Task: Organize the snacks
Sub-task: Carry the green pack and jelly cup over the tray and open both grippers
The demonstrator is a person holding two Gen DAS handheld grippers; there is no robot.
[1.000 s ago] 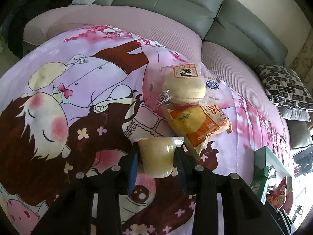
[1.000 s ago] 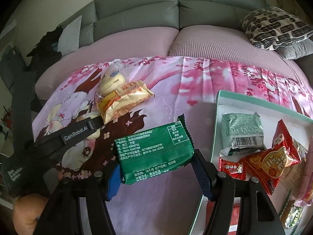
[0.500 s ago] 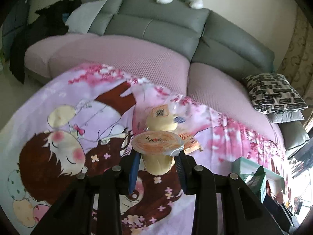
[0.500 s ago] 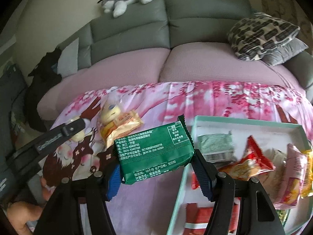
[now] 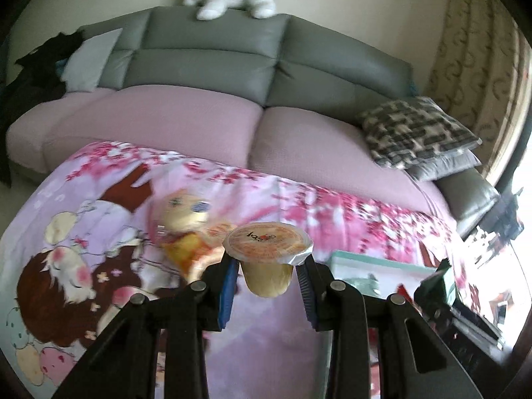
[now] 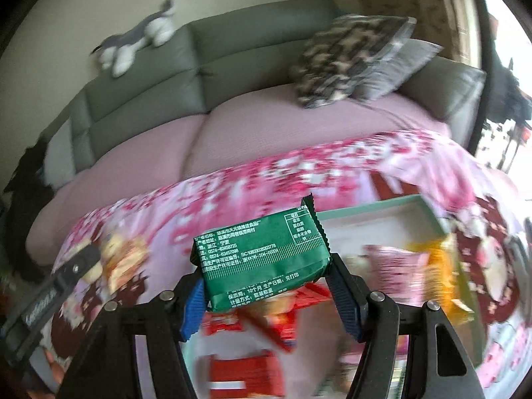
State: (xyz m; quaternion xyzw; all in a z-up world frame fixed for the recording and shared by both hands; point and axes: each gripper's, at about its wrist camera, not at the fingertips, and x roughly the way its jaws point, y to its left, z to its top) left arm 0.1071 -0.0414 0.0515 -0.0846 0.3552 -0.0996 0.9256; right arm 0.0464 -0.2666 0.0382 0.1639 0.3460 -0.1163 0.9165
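Green snack pack [image 6: 262, 262] clamped crosswise between right gripper [image 6: 266, 294] fingers [image 6: 342, 299], held in the air over near-left part of mint-rimmed box [image 6: 375, 211]. Blue pads on both short ends, label side up, pack level.

Jelly cup [image 5: 267, 259] clamped between left gripper [image 5: 267, 284] fingers [image 5: 227, 287], pads on cup body just under foil lid rim, upright, airborne above cartoon blanket [image 5: 99, 232]. Box edge visible to right of cup in left view [image 5: 372, 261].

Box already part full: red packets [image 6: 239, 372] near, pink bag [image 6: 392, 262] and yellow bag [image 6: 442, 266] toward right, far-right corner looks bare. Contents blurred, exact layout unclear.

Two wrapped snacks [image 5: 189, 229] left on blanket, far-left of cup.

Step in hand, as judged: carry both items to box and drop in.

To do well:
- Lower green pack flat into a bare patch, not onto loose bags; release only once low, to avoid bounce-out.
- Keep cup upright through the carry; grip sits below lid lip, so slip risk if tilted.
- Stagger the two releases; both grippers converge on one box, clash likely.
- Set cup against a wall or corner to stop tipping.
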